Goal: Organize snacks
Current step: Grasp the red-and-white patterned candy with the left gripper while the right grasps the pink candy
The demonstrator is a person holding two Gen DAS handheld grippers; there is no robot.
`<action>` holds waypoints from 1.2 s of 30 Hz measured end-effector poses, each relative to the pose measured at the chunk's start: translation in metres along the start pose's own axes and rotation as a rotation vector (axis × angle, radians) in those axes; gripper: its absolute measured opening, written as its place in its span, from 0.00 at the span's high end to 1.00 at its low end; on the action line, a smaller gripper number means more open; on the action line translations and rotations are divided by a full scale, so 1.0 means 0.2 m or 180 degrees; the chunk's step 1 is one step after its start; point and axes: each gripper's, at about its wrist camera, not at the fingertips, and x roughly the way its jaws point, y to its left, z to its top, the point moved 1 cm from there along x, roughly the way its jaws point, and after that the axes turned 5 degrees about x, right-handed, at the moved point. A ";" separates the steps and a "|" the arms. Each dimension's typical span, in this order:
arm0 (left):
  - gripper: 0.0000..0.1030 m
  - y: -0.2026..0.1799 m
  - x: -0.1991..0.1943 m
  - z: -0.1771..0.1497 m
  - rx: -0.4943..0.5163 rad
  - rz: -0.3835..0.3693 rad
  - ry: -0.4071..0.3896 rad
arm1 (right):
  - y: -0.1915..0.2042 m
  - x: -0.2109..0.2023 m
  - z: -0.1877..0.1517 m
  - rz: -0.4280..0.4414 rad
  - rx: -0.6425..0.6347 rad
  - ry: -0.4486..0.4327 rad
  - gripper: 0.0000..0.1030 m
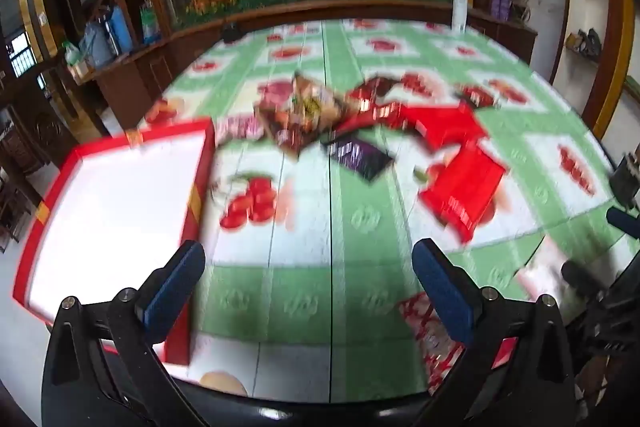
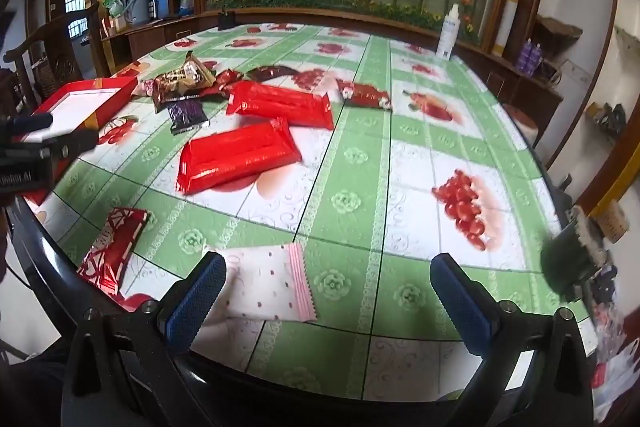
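Snack packets lie scattered on the table. Two long red packets lie mid-table, also in the left wrist view. A brown bag, a purple packet and a dark red packet lie farther back. A red patterned packet and a pink-white dotted packet lie at the near edge. A red box with a white inside stands at the left. My left gripper is open and empty beside the box. My right gripper is open, just above the dotted packet.
The round table has a green and white fruit-print cloth. A white spray bottle and a small dark object stand at the far edge. Wooden cabinets and a flower mural lie behind. A dark object sits at the right edge.
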 end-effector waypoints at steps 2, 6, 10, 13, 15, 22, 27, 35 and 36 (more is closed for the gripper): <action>0.00 -0.01 0.05 -0.03 0.0023 -0.0067 0.0085 | -0.01 0.01 -0.01 0.0056 0.0018 0.0066 0.00; 0.00 -0.06 0.07 -0.09 0.0136 -0.0202 0.0332 | 0.02 0.08 0.00 0.0183 -0.0025 0.0154 0.00; 0.00 -0.12 0.10 -0.13 0.0253 -0.0328 0.0450 | 0.08 0.07 -0.04 0.0303 -0.0068 0.0328 0.00; 0.00 -0.16 0.10 -0.14 0.0343 -0.0311 0.0506 | 0.11 0.13 -0.05 0.0220 -0.0202 0.0494 0.00; 0.00 -0.17 0.11 -0.14 0.0401 -0.0280 0.0514 | 0.09 0.14 -0.05 0.0223 -0.0178 0.0500 0.00; 0.00 -0.23 0.17 -0.15 0.0568 -0.0442 0.0747 | 0.00 0.17 -0.04 0.0153 -0.0094 0.0448 0.00; 0.00 -0.27 0.18 -0.15 0.0580 -0.0539 0.0721 | -0.01 0.16 -0.04 0.0164 -0.0135 0.0414 0.00; 0.30 -0.30 0.14 -0.14 0.0699 -0.0666 0.0550 | -0.01 0.16 -0.03 0.0227 -0.0135 0.0369 0.04; 0.31 -0.30 0.14 -0.14 0.0703 -0.0676 0.0544 | -0.01 0.16 -0.03 0.0218 -0.0135 0.0364 0.07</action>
